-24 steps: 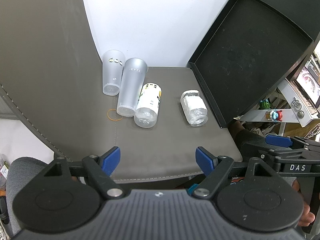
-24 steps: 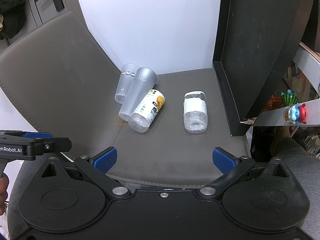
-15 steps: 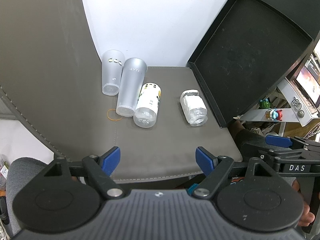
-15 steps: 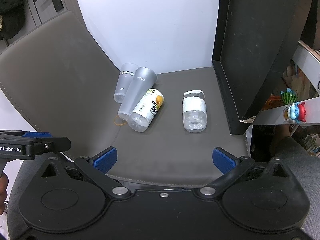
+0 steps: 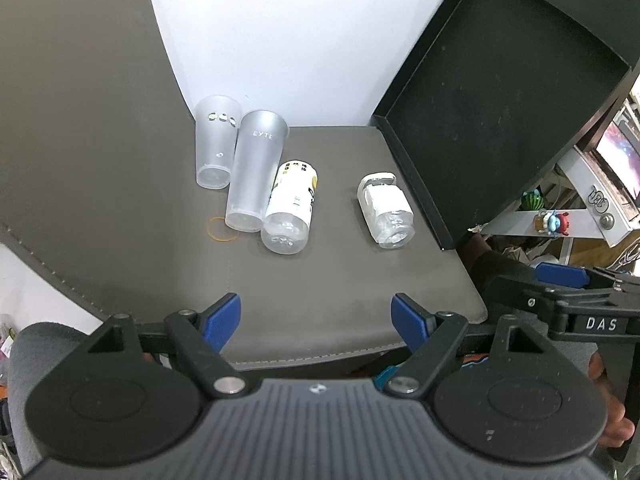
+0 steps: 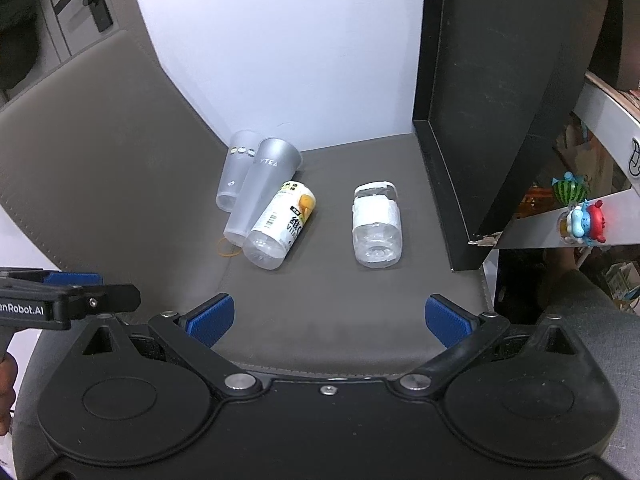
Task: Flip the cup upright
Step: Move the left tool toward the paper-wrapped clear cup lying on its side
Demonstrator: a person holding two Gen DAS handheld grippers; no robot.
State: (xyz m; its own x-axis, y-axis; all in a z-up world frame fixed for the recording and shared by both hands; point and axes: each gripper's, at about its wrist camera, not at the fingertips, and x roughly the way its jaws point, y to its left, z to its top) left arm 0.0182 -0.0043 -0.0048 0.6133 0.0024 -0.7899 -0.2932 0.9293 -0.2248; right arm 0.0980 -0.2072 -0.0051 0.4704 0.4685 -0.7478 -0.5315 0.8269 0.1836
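Two frosted plastic cups stand upside down side by side at the back of a grey leather mat [image 5: 340,272]: a shorter one [image 5: 216,144] with dots at the left and a taller one [image 5: 256,168] marked with letters. They also show in the right wrist view, the shorter cup [image 6: 236,168] and the taller cup [image 6: 262,188]. My left gripper [image 5: 316,318] is open and empty near the mat's front edge. My right gripper [image 6: 326,318] is open and empty, also at the front edge.
A labelled bottle [image 5: 292,208] lies against the taller cup. A clear jar [image 5: 386,210] lies further right. An orange rubber band [image 5: 220,230] lies by the cups. A black tray [image 5: 492,120] leans upright at the right. A white wall stands behind.
Both grippers have drifted slightly; the cups and bottles have not moved. Both grippers stay open.
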